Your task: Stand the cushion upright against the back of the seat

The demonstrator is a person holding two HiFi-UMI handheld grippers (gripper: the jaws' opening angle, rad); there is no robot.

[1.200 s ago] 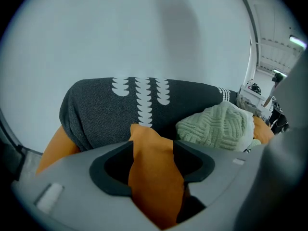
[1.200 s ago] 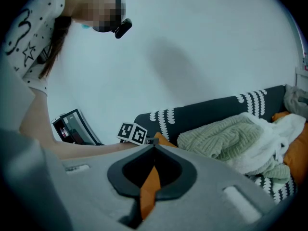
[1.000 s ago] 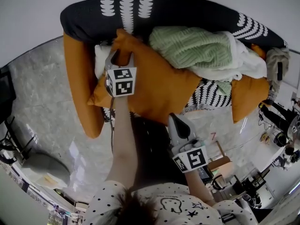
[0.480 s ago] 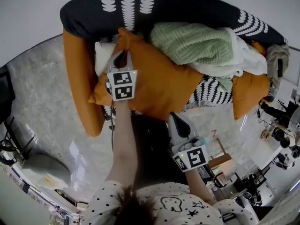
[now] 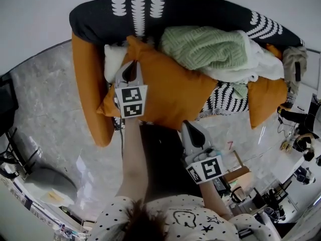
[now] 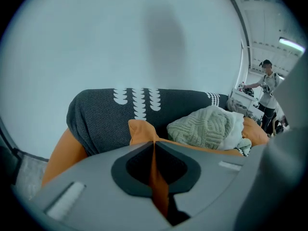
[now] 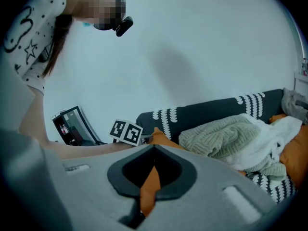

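Since the cushion [image 5: 173, 92] on the seat [image 5: 221, 102] looks soft and light, I'd grip corners — it'll sag. My left gripper [image 5: 129, 68] has just been closing on its far corner; right gripper [image 5: 190, 129] pinches its near edge.

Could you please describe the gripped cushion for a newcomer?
Find the dark sofa with white prints. On its seat is a big orange cushion, partly under a green blanket. Unlike the orange sofa arm beside it, the left claw and right claw pinch it.
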